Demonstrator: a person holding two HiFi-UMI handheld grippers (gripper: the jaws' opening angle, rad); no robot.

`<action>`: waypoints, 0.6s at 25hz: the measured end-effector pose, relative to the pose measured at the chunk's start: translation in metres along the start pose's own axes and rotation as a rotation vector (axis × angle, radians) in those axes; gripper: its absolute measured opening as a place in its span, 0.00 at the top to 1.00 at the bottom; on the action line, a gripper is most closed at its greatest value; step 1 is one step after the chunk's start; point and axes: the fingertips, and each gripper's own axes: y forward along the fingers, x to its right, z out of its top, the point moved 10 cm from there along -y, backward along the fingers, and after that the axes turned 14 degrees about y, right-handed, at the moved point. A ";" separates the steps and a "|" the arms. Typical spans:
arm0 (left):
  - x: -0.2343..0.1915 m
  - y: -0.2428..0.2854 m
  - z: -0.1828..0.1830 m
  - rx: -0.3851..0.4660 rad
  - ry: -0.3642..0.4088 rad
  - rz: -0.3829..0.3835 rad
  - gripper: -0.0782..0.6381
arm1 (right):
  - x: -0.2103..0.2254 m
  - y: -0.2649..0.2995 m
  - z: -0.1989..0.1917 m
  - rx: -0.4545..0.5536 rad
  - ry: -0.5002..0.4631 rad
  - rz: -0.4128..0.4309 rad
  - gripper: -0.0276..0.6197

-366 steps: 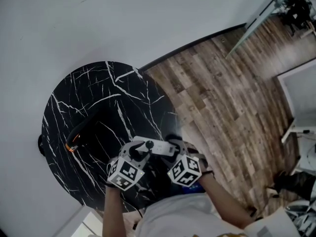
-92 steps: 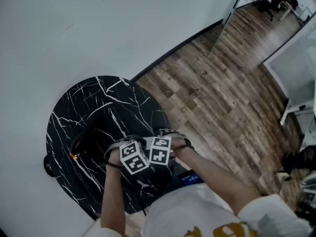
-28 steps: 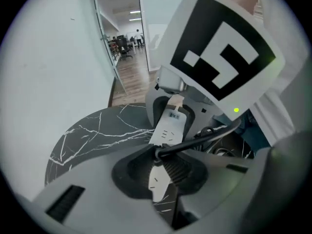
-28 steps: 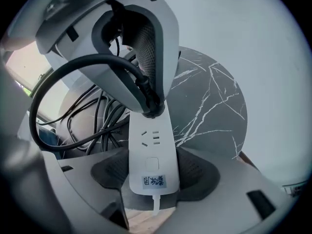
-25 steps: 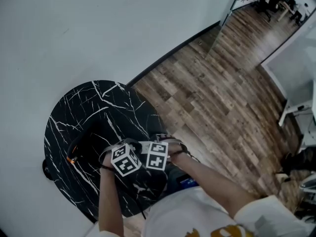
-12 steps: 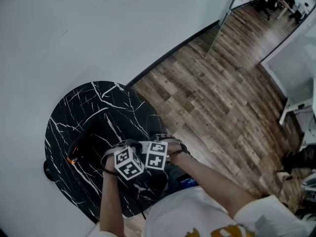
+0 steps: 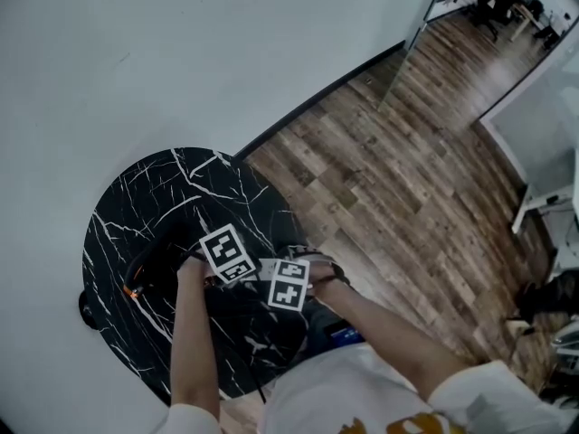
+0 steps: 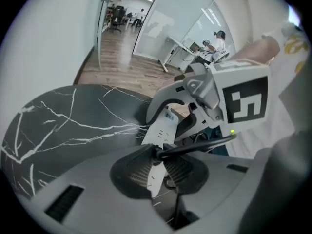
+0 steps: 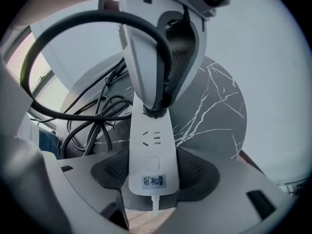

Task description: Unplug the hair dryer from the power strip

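Observation:
A white power strip [image 9: 150, 150] lies over the black marble table [image 7: 145, 197], and my right gripper [image 9: 151, 173] is shut on its labelled near end. My left gripper [image 8: 157, 155] is shut on the hair dryer's black plug [image 9: 156, 110], which sits at the strip's far socket. I cannot tell whether its prongs are still inside. The plug's black cord [image 9: 73, 21] arcs up and round to the left. The dark hair dryer [image 7: 154, 265], with an orange spot, lies at the table's left. In the head view both marker cubes stand close together near the table's front edge.
A bundle of black cable [image 9: 92, 118] lies coiled on the table left of the strip. A white wall [image 7: 136, 52] runs behind the table, and wood floor [image 7: 407, 179] stretches to the right. The person's arms and white shirt [image 7: 362, 396] fill the bottom of the head view.
The left gripper's cube has tipped and shifted up, away from the front edge, with the plug still in its grip. The right gripper and the strip have stayed put.

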 end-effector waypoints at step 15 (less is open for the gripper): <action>0.055 0.017 0.000 -0.048 0.029 0.454 0.82 | -0.002 0.000 -0.005 0.018 -0.027 -0.015 0.54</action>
